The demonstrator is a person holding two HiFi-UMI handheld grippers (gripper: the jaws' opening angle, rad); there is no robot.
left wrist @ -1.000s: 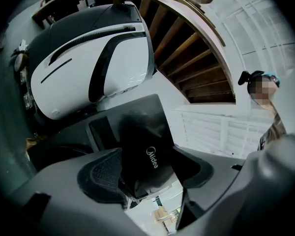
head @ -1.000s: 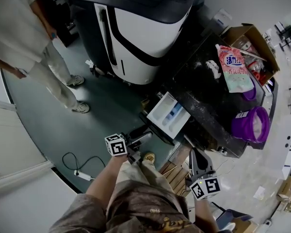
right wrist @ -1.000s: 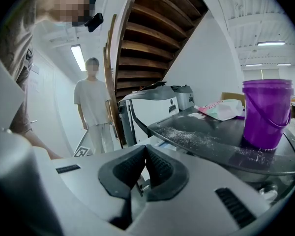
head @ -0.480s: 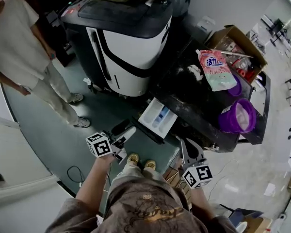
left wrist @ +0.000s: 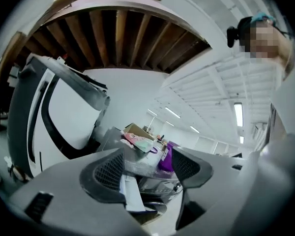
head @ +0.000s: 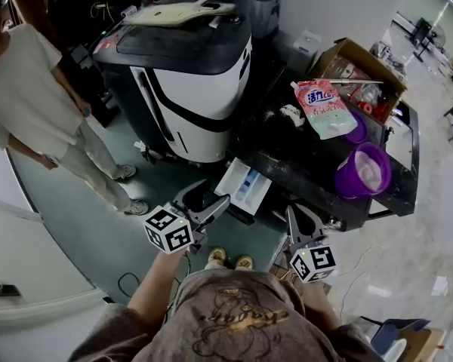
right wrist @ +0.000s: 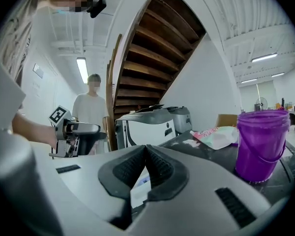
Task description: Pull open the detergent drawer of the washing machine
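The white detergent drawer (head: 245, 185) with a blue compartment stands pulled out from the front of the black-topped washing machine (head: 287, 151). My left gripper (head: 208, 202) hovers just left of the drawer, held level, jaws wide open and empty. In the left gripper view the drawer (left wrist: 131, 196) shows low between the open pads (left wrist: 109, 173). My right gripper (head: 300, 219) is raised just right of the drawer, its jaws shut with nothing in them. In the right gripper view the drawer (right wrist: 140, 187) sits below the closed pads (right wrist: 160, 168), apart from them.
A pink detergent pouch (head: 325, 108), a purple bucket (head: 362, 170) and a cardboard box (head: 359, 70) sit on the washer's top. A large black-and-white machine (head: 189, 89) stands behind. A person (head: 38, 89) stands at the left. A cable (head: 128, 281) lies on the floor.
Both grippers have risen, the left one more, and it has rolled. The drawer stays pulled out. The jaws of both are as before.
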